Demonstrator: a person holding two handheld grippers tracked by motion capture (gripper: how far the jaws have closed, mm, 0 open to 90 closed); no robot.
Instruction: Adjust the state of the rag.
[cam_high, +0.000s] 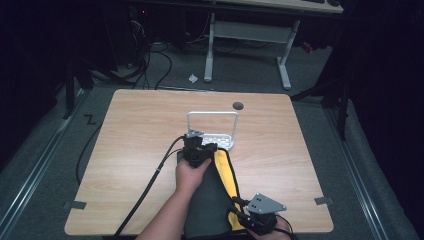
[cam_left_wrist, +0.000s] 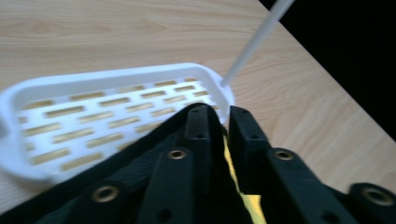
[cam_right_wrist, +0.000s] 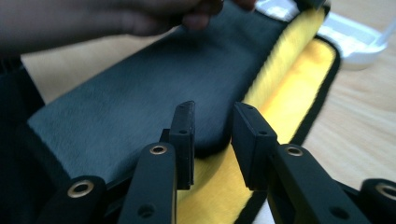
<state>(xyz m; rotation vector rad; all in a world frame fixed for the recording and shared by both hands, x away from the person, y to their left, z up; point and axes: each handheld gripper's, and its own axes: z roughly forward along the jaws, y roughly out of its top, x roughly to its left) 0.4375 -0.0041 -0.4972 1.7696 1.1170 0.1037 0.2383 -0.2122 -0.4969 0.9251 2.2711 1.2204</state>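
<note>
Wooden table (cam_high: 130, 150) on grey floor (cam_high: 40, 150), dark room; left gripper (cam_high: 196, 156) at cloth's (cam_high: 212, 200) far end beside white rack (cam_high: 212, 127), jaws slightly parted around the edge; right gripper (cam_high: 260, 220) at near end, jaws apart, folded edge between them.

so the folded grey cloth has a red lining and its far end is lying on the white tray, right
Not quite: the lining of the cloth is yellow, not red. The right gripper view shows the bright yellow inner side along the open edge, and the high view shows it too. The rest holds: the cloth is folded, grey outside, and its far end lies on the white tray.
</note>
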